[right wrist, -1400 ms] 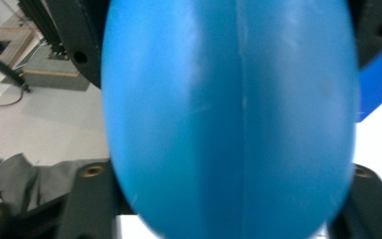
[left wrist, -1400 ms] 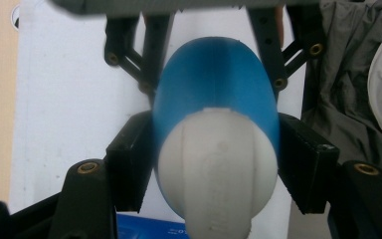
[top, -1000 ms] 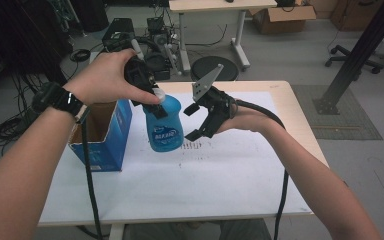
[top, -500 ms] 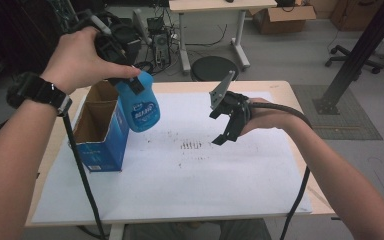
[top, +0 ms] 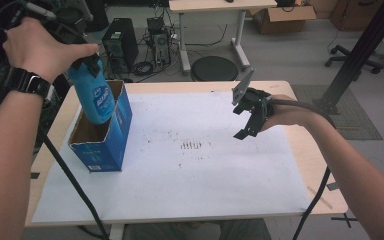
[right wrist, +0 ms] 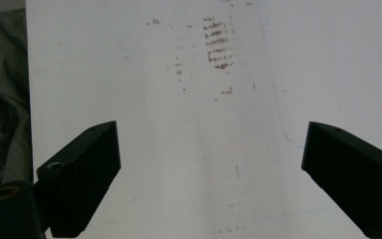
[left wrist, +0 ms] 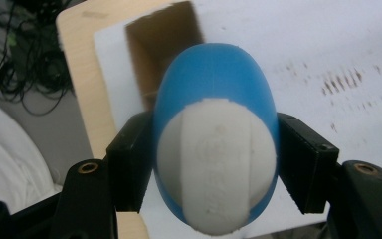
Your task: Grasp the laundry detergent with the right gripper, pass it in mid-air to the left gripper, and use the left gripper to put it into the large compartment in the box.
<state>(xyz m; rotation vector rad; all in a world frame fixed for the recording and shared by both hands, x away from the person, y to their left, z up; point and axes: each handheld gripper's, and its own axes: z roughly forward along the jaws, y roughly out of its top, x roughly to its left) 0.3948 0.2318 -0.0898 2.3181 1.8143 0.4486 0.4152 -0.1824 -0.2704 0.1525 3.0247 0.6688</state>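
**Blue bottle held over the open box, right tongs spread and empty**

Nearest you in the high view, your two forearms enter from the bottom corners of the frame, the left one wearing a dark watch [top: 28, 82] at the wrist. The white sheet [top: 190, 180] covers most of the wooden table [top: 325, 185], and a cluster of small brown marks [top: 194, 145] sits near its middle.

At right of centre, your right gripper [top: 247, 116] hovers above the sheet, its jaws spread wide with nothing between them. In the right gripper view the two black jaws stand far apart at the lower corners, with the stained white sheet [right wrist: 204, 149] beyond them.

At the left of the high view stands the blue cardboard box [top: 105, 142], its top open. Your left gripper [top: 87, 59] is raised in the upper left of the frame and pinches the blue bottle [top: 94, 97] near its top. The bottle hangs upright, its base at the box's opening. In the left gripper view, both jaws press against the sides of the blue bottle [left wrist: 214, 99], whose white end [left wrist: 216, 164] faces the camera, and the brown inside of the box [left wrist: 161, 55] shows behind it.

Farther off, beyond the table, a round black stool [top: 214, 68] and a computer tower [top: 121, 42] stand on the floor.
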